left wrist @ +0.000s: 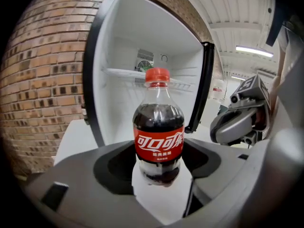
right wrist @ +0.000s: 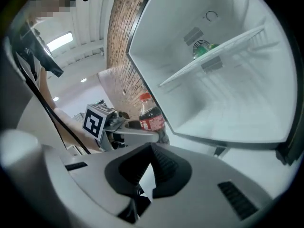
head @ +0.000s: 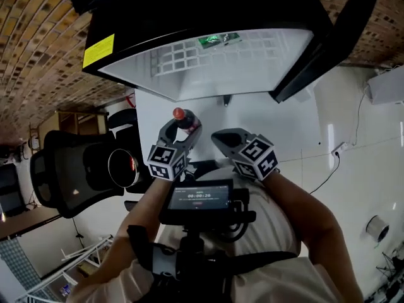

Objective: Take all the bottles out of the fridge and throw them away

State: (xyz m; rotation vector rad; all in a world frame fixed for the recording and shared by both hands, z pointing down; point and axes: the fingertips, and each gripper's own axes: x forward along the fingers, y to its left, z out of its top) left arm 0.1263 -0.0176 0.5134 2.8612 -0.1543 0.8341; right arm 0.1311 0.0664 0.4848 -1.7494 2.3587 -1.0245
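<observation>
Cola bottle [left wrist: 158, 127], red-capped and upright, is clamped at its lower body by the left gripper [head: 182, 130] just outside the open fridge [head: 252, 62], where a green object [right wrist: 204, 49] lies on the wire shelf [right wrist: 213, 56]; right gripper [right wrist: 149, 148] pressed together, empty.

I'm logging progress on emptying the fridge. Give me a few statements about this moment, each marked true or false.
1. The left gripper is closed on a red-capped cola bottle. True.
2. The right gripper holds a bottle too. False: its jaws are together with nothing between them.
3. The fridge door is closed. False: it stands open and the white inside shows.
4. Something green lies on the wire shelf in the fridge. True.
</observation>
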